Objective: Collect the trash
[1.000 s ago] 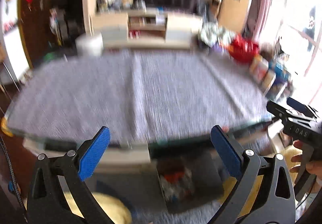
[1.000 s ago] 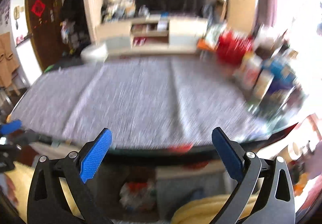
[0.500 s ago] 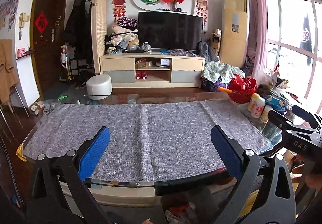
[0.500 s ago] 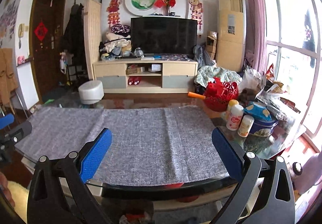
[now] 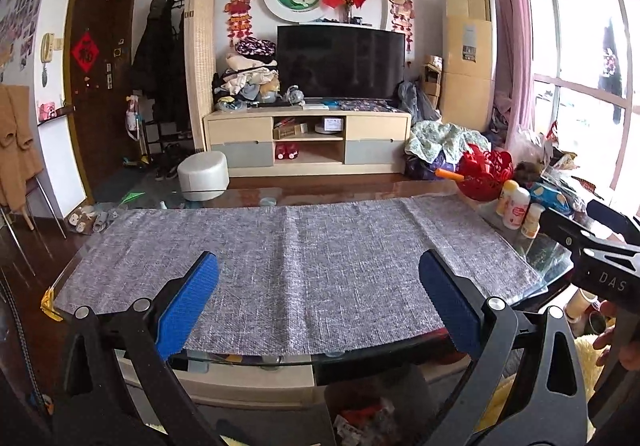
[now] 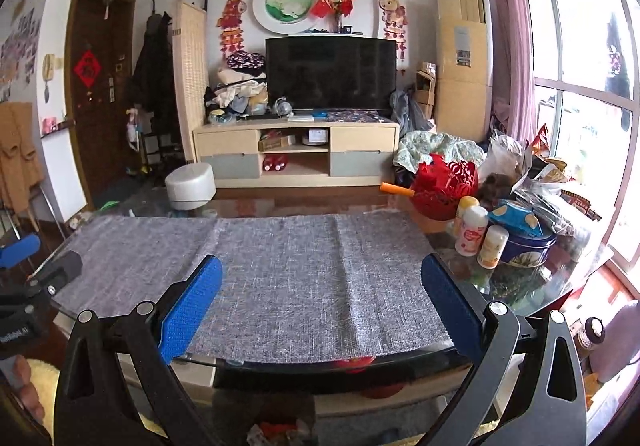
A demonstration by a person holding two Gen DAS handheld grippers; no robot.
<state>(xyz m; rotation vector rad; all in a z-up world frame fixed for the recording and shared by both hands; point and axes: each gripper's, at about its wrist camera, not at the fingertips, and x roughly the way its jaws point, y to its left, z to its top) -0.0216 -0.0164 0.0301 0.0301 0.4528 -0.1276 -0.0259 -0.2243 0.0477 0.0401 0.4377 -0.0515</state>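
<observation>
My left gripper (image 5: 318, 302) is open and empty, held above the near edge of a glass table (image 5: 256, 360) covered by a grey cloth (image 5: 296, 262). My right gripper (image 6: 320, 300) is open and empty over the same cloth (image 6: 288, 278), further right. The cloth is bare in both views. A bin with crumpled trash (image 5: 368, 416) stands under the table's near edge; it also shows in the right wrist view (image 6: 276, 430). The right gripper shows at the right edge of the left wrist view (image 5: 596, 242); the left gripper shows at the left edge of the right wrist view (image 6: 36, 278).
At the table's right end stand a red basket (image 6: 444, 185), small bottles (image 6: 472, 230), a blue tin (image 6: 524, 242) and piled bags (image 6: 532, 173). Beyond the table are a white stool (image 5: 202, 175), a TV cabinet (image 5: 308, 139) and a window at the right.
Both grippers have risen and steadied from a low, blurred view of the table's edge to a level view over the cloth. Both stay open.
</observation>
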